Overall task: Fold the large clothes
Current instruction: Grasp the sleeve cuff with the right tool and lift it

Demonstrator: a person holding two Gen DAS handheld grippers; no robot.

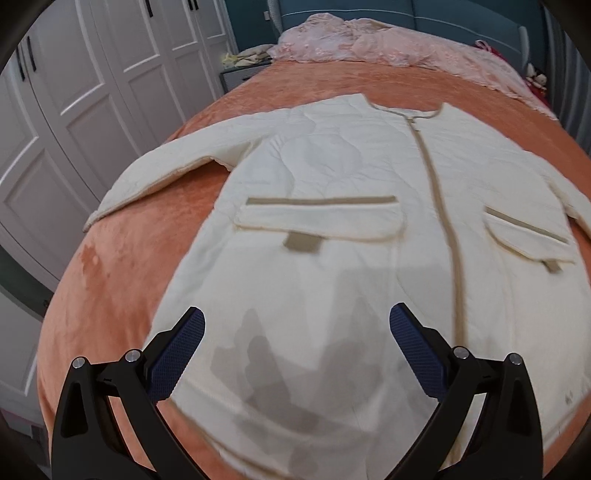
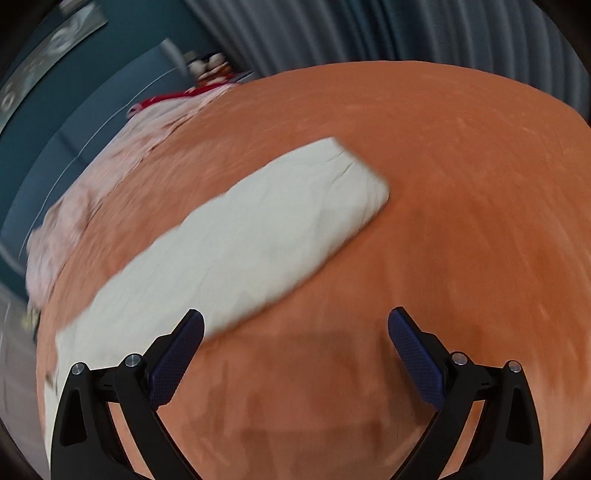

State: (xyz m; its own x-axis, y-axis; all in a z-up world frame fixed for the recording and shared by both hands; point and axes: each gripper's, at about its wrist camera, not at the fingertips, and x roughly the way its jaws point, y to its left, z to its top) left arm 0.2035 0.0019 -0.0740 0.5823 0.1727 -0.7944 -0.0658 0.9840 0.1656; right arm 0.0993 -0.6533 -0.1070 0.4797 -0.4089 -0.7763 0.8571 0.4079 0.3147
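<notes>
A cream quilted jacket (image 1: 332, 229) with tan zipper trim and two flap pockets lies spread flat, front up, on an orange bedspread (image 1: 110, 295). Its left sleeve (image 1: 155, 173) stretches out to the left. My left gripper (image 1: 297, 321) hovers open above the jacket's lower hem, nothing between its fingers. In the right wrist view the jacket's other sleeve (image 2: 240, 236) lies stretched out diagonally on the orange bedspread (image 2: 461, 221). My right gripper (image 2: 295, 325) hangs open just short of that sleeve, its left finger (image 2: 177, 358) near the sleeve's edge. This view is blurred.
A rumpled pink blanket (image 1: 388, 48) lies at the head of the bed against a teal headboard (image 1: 351, 9). White wardrobe doors (image 1: 74, 110) stand left of the bed. Grey curtains (image 2: 369, 33) hang beyond the far side, with red and white items (image 2: 207, 70) near the headboard.
</notes>
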